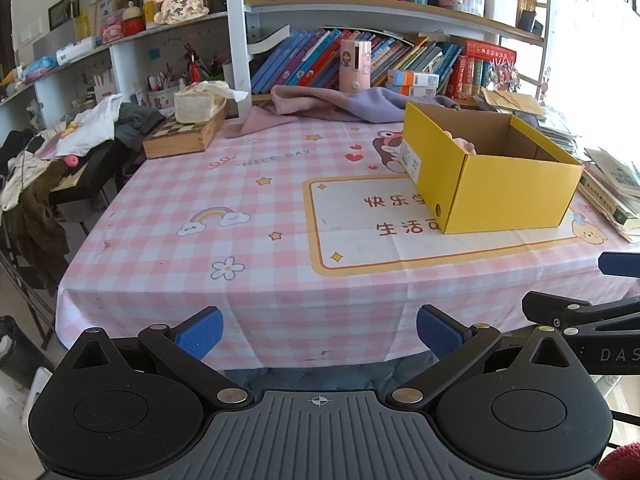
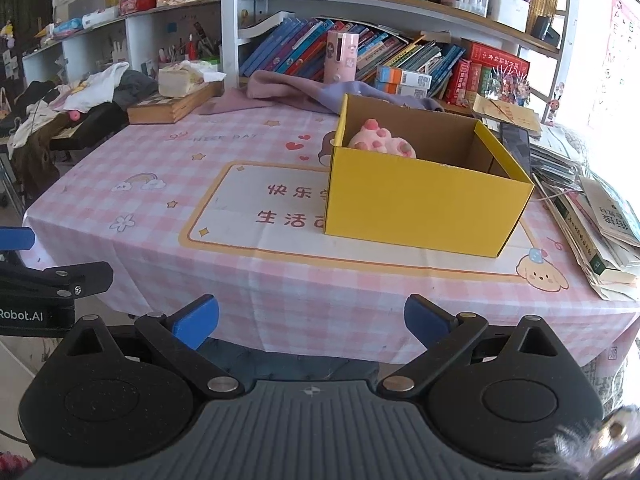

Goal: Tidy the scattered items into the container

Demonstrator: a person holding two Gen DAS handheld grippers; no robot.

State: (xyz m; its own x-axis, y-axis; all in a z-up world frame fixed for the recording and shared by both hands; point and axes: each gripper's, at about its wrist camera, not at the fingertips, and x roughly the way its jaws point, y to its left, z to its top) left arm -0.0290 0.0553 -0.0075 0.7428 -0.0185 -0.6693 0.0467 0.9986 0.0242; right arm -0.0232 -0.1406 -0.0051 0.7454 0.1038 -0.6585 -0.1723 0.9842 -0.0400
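A yellow cardboard box (image 1: 508,192) (image 2: 424,208) stands open on the right half of the pink checked tablecloth (image 1: 248,216) (image 2: 168,184). Inside it, against the left wall, lies a pink plush paw toy (image 2: 382,142) (image 1: 462,144). My left gripper (image 1: 319,334) is open and holds nothing; it hovers at the table's near edge, well short of the box. My right gripper (image 2: 311,322) is also open with nothing between its blue pads, at the near edge in front of the box. Each gripper shows at the side of the other's view.
A pink and purple cloth (image 1: 340,104) (image 2: 304,92) lies at the back of the table. A wooden chess box (image 1: 184,132) carries a tissue pack. Stacked books (image 2: 600,232) crowd the right edge. Bookshelves (image 1: 360,32) rise behind; a clothes-laden chair (image 1: 80,148) stands left.
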